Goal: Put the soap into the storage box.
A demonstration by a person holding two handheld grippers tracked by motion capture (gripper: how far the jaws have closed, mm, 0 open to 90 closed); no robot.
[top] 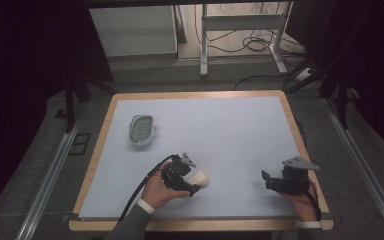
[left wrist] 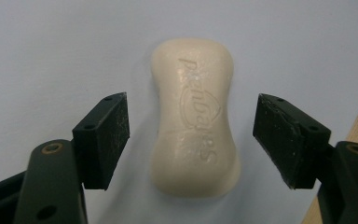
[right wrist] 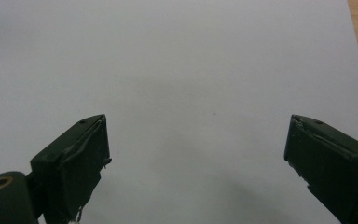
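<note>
High view: soap dish [top: 142,130] well apart from soap [top: 200,177]; both grippers' jaws wide.

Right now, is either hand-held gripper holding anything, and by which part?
Nothing is held. The left hand-held gripper stands open around the soap bar, its jaws clear of both long sides. The right hand-held gripper is open over bare table.

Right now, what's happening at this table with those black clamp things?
A person holds a two-jaw gripper in each hand. The left gripper is open, its jaws on either side of a cream bar of soap lying on the pale blue table, with gaps on both sides, so nothing is gripped. The right gripper sits open over bare table near the right edge. A white soap dish waits farther back on the left.
</note>
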